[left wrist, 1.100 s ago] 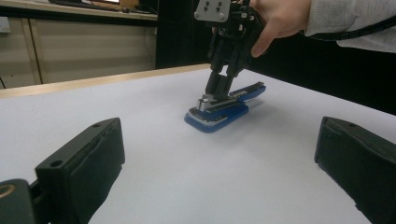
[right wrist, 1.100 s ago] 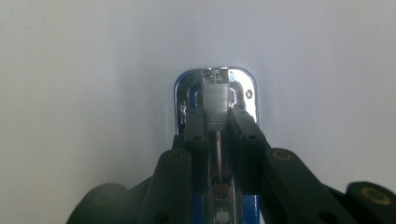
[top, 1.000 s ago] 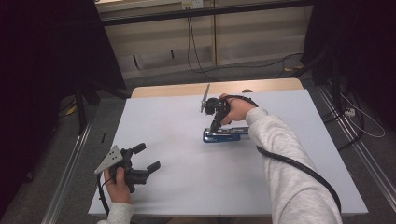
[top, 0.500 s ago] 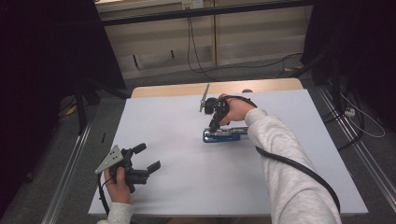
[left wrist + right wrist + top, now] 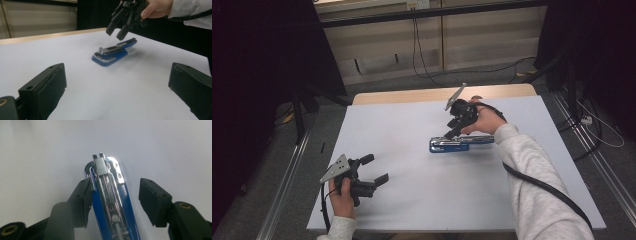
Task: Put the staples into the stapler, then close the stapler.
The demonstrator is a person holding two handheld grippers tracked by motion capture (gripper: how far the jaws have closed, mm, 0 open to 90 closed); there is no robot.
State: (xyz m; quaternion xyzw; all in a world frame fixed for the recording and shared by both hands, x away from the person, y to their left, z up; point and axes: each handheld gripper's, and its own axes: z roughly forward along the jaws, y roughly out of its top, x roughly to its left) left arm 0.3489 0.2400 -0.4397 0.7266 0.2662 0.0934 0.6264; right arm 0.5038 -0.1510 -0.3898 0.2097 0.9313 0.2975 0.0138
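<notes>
A blue stapler (image 5: 459, 143) lies flat on the white table (image 5: 412, 130), right of centre, with its metal staple channel exposed (image 5: 110, 195). My right gripper (image 5: 452, 131) hovers just above its far end, pointing down at it. Its jaws have just been opening; in the right gripper view (image 5: 115, 187) they straddle the stapler without pressing on it. The left gripper view shows the same stapler (image 5: 112, 53) with the right gripper (image 5: 116, 30) raised over it. My left gripper (image 5: 374, 169) rests near the front left edge, open with nothing between its jaws (image 5: 117, 85).
A wooden strip (image 5: 412, 95) runs along the table's far edge. Metal rails (image 5: 287, 195) flank the table on both sides, and cables (image 5: 597, 125) lie on the floor at the right. A black cable (image 5: 542, 185) trails along the right sleeve.
The right gripper's jaws have spread apart and the hand has shifted a little to the right and up from the stapler. The stapler and left gripper stay put.
</notes>
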